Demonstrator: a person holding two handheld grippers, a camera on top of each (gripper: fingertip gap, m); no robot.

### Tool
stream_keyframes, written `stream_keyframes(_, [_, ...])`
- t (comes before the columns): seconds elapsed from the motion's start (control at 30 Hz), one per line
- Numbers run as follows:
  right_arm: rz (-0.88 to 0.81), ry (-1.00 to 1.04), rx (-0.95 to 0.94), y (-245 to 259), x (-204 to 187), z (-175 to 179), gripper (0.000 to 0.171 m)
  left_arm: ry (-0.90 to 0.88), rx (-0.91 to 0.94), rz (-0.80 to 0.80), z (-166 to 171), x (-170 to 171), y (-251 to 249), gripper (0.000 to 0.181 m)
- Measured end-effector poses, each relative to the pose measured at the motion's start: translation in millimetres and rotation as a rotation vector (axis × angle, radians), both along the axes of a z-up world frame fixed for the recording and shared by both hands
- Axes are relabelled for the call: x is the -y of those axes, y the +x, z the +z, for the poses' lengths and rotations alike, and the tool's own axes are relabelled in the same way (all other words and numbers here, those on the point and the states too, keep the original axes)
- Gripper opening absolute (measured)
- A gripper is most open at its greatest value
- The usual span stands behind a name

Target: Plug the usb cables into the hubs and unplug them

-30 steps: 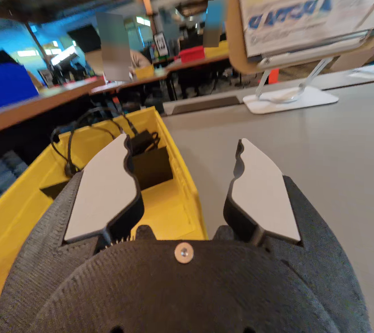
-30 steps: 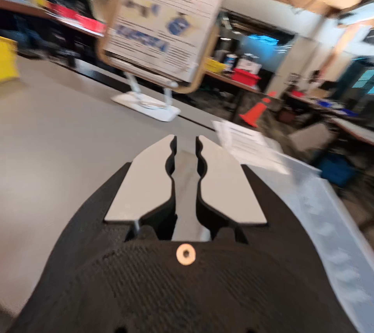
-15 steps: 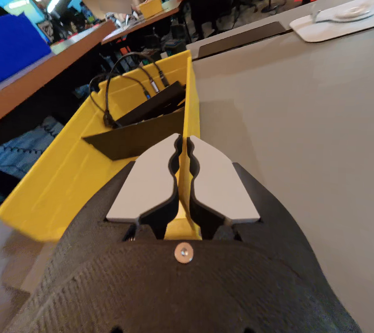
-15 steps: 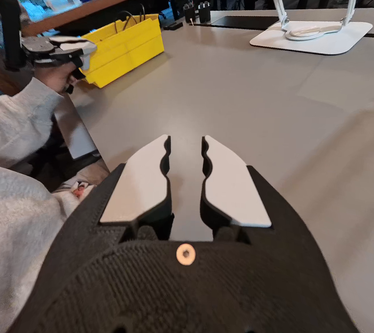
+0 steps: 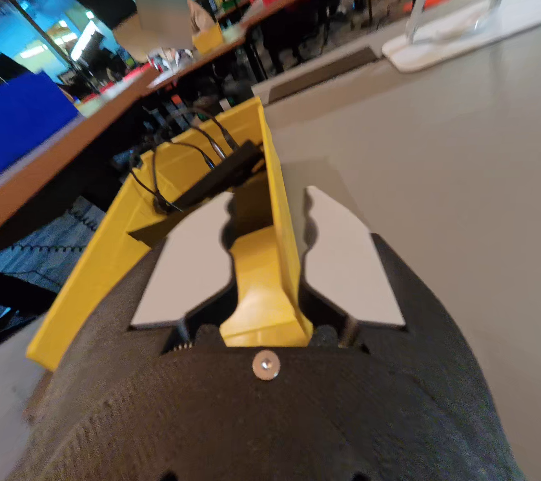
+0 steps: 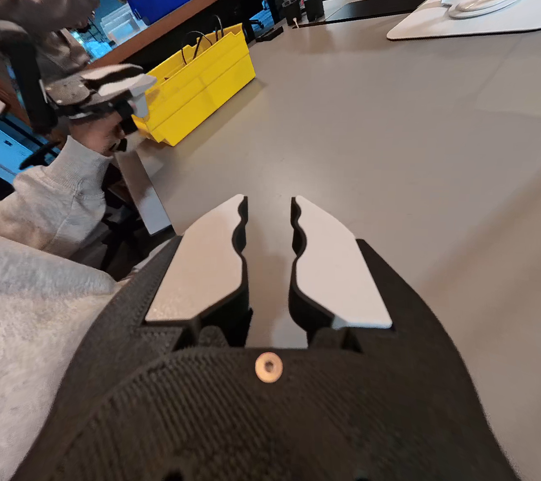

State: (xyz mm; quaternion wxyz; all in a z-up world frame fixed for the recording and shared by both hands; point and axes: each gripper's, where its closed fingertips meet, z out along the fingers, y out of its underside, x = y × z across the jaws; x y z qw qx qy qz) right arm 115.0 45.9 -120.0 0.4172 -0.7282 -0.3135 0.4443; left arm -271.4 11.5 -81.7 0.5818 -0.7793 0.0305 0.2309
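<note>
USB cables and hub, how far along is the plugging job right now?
Done: nothing on the table. The black hub and cables sit in the yellow bin; some cables look plugged in. In hand: the open left gripper straddles the bin's wall. The right gripper is empty. Left: plugging and unplugging.

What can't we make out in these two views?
- Hub ports, left wrist view: motion blur; which cables are seated is unclear.
- Bin front compartment, left wrist view: hidden by the left gripper.
- Bin contents, right wrist view: hidden by its wall; only cable loops show.
</note>
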Motion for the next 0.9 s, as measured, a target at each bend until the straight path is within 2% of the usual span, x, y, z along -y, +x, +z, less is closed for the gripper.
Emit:
stream_keyframes(0.03, [0.003,-0.016,-0.012,1.0,-0.4,-0.6,0.029,0.045,-0.008,0.008,18.7,2.5,-4.8,0.062])
stream_keyframes(0.13, [0.007,-0.077,-0.041,3.9,-3.1,-5.2,0.029,0.125,-0.101,-0.014,77.1,3.8,-22.8,0.072])
stream_keyframes(0.2, [0.010,-0.097,-0.046,3.1,-4.4,-6.7,0.030,0.108,-0.167,-0.097,101.1,-10.7,-33.1,0.059])
stream_keyframes(0.23, [0.016,-0.095,-0.035,1.4,-4.0,-8.0,0.030,0.060,-0.190,-0.155,103.0,-23.9,-39.6,0.054])
stream_keyframes(0.27, [0.029,-0.084,-0.012,-1.1,-2.2,-10.3,0.030,-0.011,-0.219,-0.195,97.8,-39.6,-51.4,0.058])
stream_keyframes(0.33, [0.068,-0.053,0.055,-7.8,4.4,-17.1,0.030,-0.204,-0.361,-0.177,72.1,-70.9,-94.3,0.073])
stream_keyframes(0.4, [0.103,-0.019,0.107,-14.0,11.6,-21.8,0.028,-0.482,-0.525,-0.160,26.0,-92.2,-137.3,0.074])
stream_keyframes(0.47, [0.123,0.008,0.136,-16.8,15.9,-24.1,0.027,-0.710,-0.592,-0.170,-17.2,-103.1,-166.9,0.071])
stream_keyframes(0.57, [0.102,0.017,0.151,-14.2,13.2,-26.2,0.025,-0.890,-0.499,-0.204,-58.3,-112.4,-182.8,0.059])
stream_keyframes(0.6, [0.089,0.008,0.142,-12.8,11.2,-26.2,0.024,-0.918,-0.431,-0.237,-67.1,-115.2,-179.6,0.049])
stream_keyframes(0.7, [0.055,-0.044,0.106,-8.3,5.4,-27.4,0.024,-0.987,-0.362,-0.290,-80.1,-118.7,-179.1,0.044])
stream_keyframes(0.73, [0.045,-0.064,0.094,-6.3,3.6,-28.3,0.024,-1.012,-0.338,-0.313,-83.5,-117.4,-177.4,0.047])
stream_keyframes(0.77, [0.034,-0.084,0.083,-4.4,1.7,-29.3,0.024,-1.056,-0.292,-0.334,-90.1,-113.5,-174.5,0.065])
stream_keyframes(0.83, [0.009,-0.120,0.063,-0.3,-2.5,-30.7,0.023,-1.143,-0.214,-0.364,-103.6,-105.0,-169.1,0.083])
stream_keyframes(0.9, [-0.015,-0.147,0.039,3.5,-6.4,-30.8,0.023,-1.135,-0.258,-0.371,-105.0,-111.9,-172.1,0.082])
